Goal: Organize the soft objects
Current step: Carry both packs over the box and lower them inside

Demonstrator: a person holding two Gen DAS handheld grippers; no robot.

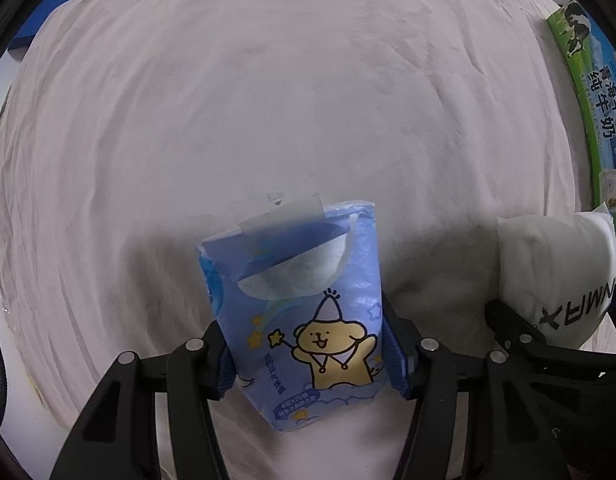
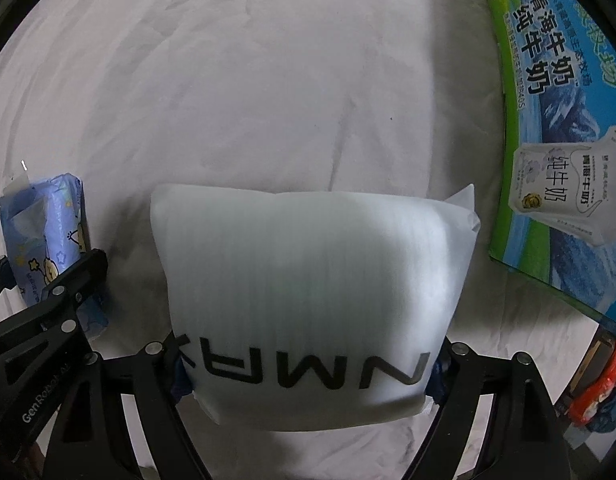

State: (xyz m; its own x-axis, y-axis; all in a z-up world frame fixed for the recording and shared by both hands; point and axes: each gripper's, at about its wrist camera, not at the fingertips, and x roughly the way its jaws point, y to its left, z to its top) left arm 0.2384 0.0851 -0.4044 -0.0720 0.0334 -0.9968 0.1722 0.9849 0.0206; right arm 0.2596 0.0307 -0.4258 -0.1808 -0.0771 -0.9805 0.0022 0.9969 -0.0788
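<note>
Over a wrinkled white sheet [image 1: 268,92], the left gripper [image 1: 308,356] clamps a blue tissue pack [image 1: 304,304]. At its 3 o'clock, the right gripper [image 2: 308,376] squeezes a white foam pouch [image 2: 308,292], with a milk box [image 2: 560,120] at 2 o'clock.

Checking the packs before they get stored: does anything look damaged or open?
The blue cartoon-bear tissue pack in the left tongs has its clear sticker flap peeled up, exposing white tissue. The white foam-wrapped bundle looks intact.
</note>
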